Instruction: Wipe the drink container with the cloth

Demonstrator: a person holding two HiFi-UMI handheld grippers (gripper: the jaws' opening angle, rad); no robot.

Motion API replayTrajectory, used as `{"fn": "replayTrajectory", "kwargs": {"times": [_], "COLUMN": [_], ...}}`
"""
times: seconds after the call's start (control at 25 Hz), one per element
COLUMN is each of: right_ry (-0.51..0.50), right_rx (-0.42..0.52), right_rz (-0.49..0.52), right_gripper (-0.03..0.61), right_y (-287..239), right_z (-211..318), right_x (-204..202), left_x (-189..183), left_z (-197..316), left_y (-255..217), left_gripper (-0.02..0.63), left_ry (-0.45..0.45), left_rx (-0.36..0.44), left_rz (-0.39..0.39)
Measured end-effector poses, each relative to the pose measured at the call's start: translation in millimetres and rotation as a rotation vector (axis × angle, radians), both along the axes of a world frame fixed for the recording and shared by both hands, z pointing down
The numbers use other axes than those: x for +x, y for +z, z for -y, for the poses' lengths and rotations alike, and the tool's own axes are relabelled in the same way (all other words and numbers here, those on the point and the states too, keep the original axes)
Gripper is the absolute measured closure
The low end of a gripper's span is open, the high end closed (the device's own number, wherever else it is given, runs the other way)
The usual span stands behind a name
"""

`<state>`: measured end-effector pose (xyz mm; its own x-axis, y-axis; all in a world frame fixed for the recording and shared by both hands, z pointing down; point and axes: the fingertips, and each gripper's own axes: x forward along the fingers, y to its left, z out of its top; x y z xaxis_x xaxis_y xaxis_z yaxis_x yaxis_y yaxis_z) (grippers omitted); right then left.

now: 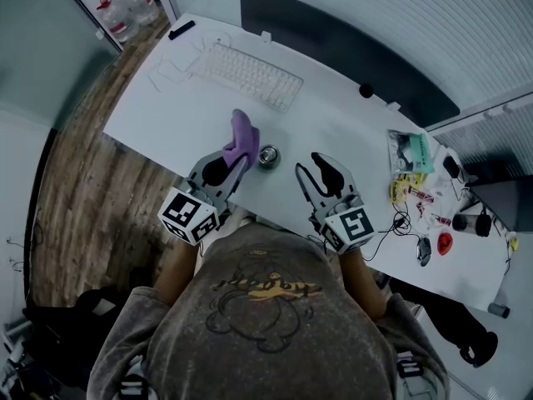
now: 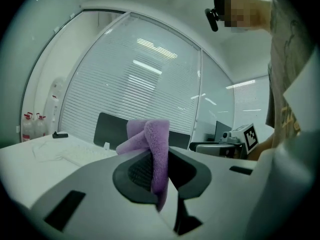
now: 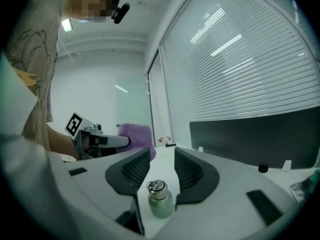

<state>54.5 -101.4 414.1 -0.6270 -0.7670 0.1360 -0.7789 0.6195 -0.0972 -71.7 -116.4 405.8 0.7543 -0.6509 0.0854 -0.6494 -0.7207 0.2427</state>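
Left gripper [image 1: 236, 155]: clamped on the purple cloth [image 1: 243, 132], pinched between both pads, one fold standing up past the tips and one end hanging below. Hovers over the near part of the white desk [image 1: 166, 115], with the cloth just left of the drink container [image 1: 268, 157] and, as far as the head view tells, not touching it. Small, metal, capped and upright, that drink container; placed near the desk's front edge, between the two grippers. Right gripper [image 1: 321, 169]: jaws apart, pads pressing on nothing. Frames the drink container low in the gap when seen along its own jaws, but looks short of it, not around it.

By judgement: cloth in hand, so the first part is done. No wiping contact made. Left to do: probably steadying the drink container with the right gripper, then rubbing it over.

Hard to tell: whether the drink container stands within reach of the right jaws or just beyond. Impossible to see any dirt or wet on its surface. Hidden under the person's torso in the head view: the desk's nearest edge. Too small to name: the clutter at the desk's right end.
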Motion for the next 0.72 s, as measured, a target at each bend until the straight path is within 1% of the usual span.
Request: {"fn": "replayTrajectory", "kwargs": {"times": [0.16, 0.24, 0.4, 0.6, 0.72], "right_ry": [0.038, 0.049, 0.066, 0.067, 0.067], "right_rx": [0.007, 0.000, -0.025, -0.064, -0.070], "right_rz": [-0.004, 0.000, -0.019, -0.025, -0.023], "right_gripper": [0.525, 0.569, 0.574, 0.574, 0.574], "right_y": [2.9, 4.1, 20.1, 38.7, 41.8], "right_z": [2.7, 4.0, 6.1, 7.2, 9.3], "right_x": [4.1, 3.3, 5.8, 2.9, 0.3], "left_x": [-14.7, -19.5, -24.2, -29.9, -32.8], "left_z": [-0.6, -0.7, 0.1, 2.8, 6.1], "left_y": [6.9, 11.4, 23.9, 41.6, 48.0], "left_gripper": [0.560, 0.560, 0.560, 0.560, 0.560], "left_ry": [-0.048, -0.063, -0.090, -0.121, -0.135], "left_rx": [0.010, 0.015, 0.014, -0.010, -0.023], "left_rz": [0.021, 0.031, 0.048, 0.063, 0.064]}}
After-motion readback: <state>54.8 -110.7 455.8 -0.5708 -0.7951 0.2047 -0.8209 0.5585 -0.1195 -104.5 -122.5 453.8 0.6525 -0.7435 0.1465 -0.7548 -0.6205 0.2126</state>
